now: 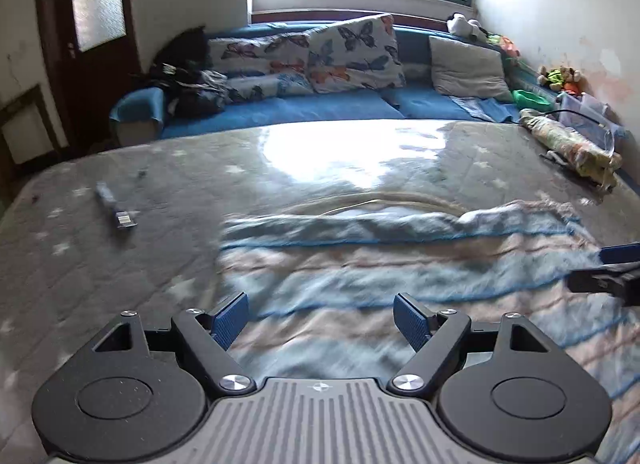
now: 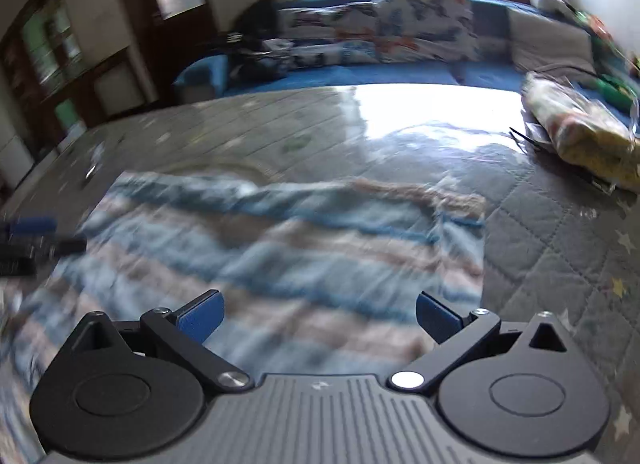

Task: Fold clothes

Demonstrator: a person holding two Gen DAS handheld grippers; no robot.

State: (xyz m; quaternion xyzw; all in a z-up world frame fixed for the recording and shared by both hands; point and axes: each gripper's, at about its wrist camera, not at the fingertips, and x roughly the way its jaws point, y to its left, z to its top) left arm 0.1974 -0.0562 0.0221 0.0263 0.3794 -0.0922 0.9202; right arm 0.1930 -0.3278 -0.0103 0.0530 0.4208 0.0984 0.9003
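Bed cover: a grey quilted spread with pale stars, stitched in squares, carrying everything below; strong window glare whitens its far middle.
Striped garment: a soft cloth banded in light blue, pinkish beige and thin dark blue lines, lying spread on the near half of the bed, directly ahead of both tools. Its far edge is rumpled and turned up in a ridge; in the right wrist view its right border runs fairly straight against the grey quilt. What kind of garment it is cannot be told; both views are blurred.
Left gripper: jaws set wide apart, blue pads empty, above the garment's near left part; whether it touches the cloth cannot be told.
Right gripper: jaws likewise spread wide, nothing between them, over the garment's near right part; its tips also show at the right edge of the left view.
Patterned bundle: a rolled, yellowish printed cloth at the bed's far right, well apart from the striped garment.
Small dark object: on the quilt to the left, apart from the garment; too blurred to identify.
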